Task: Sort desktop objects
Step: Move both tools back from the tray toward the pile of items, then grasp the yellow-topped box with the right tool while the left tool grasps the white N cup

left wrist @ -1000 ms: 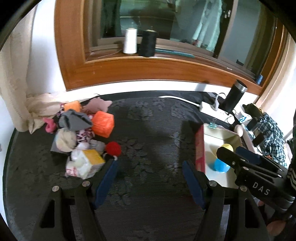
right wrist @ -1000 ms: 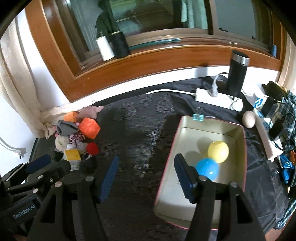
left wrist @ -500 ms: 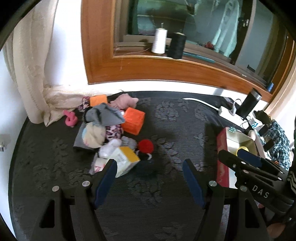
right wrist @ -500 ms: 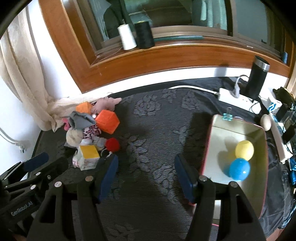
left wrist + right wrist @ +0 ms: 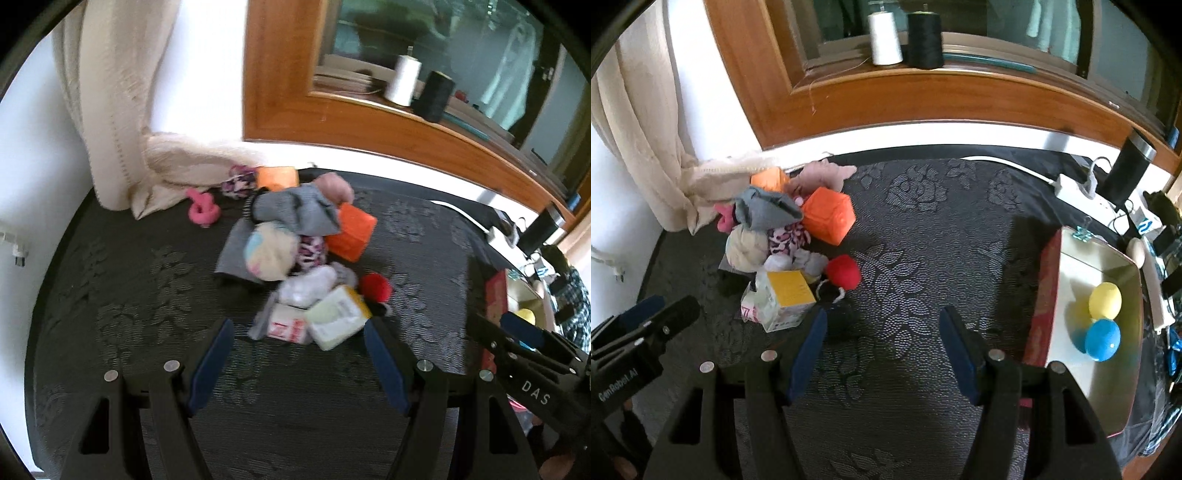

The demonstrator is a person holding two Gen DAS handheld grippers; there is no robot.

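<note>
A heap of small things lies on the dark patterned cloth: an orange cube (image 5: 350,233) (image 5: 829,220), a grey cloth (image 5: 295,213), a cream ball (image 5: 271,252), a red pompom (image 5: 375,288) (image 5: 843,272), a yellow-topped carton (image 5: 337,316) (image 5: 788,298) and a pink toy (image 5: 202,210). My left gripper (image 5: 299,356) stands open just in front of the carton, holding nothing. My right gripper (image 5: 882,347) is open over bare cloth between the heap and the tray (image 5: 1052,280). A yellow ball (image 5: 1104,300) and a blue ball (image 5: 1102,339) rest in the tray.
A cream curtain (image 5: 122,110) hangs at the back left. The wooden sill carries a white spool (image 5: 884,35) and a black spool (image 5: 924,35). A power strip (image 5: 1078,192), a black tumbler (image 5: 1128,171) and cables crowd the right side behind the tray.
Both grippers have swung left toward the heap; it now lies centred before the left gripper, and the tray has slid to the right edge of both views. Both stay open.
</note>
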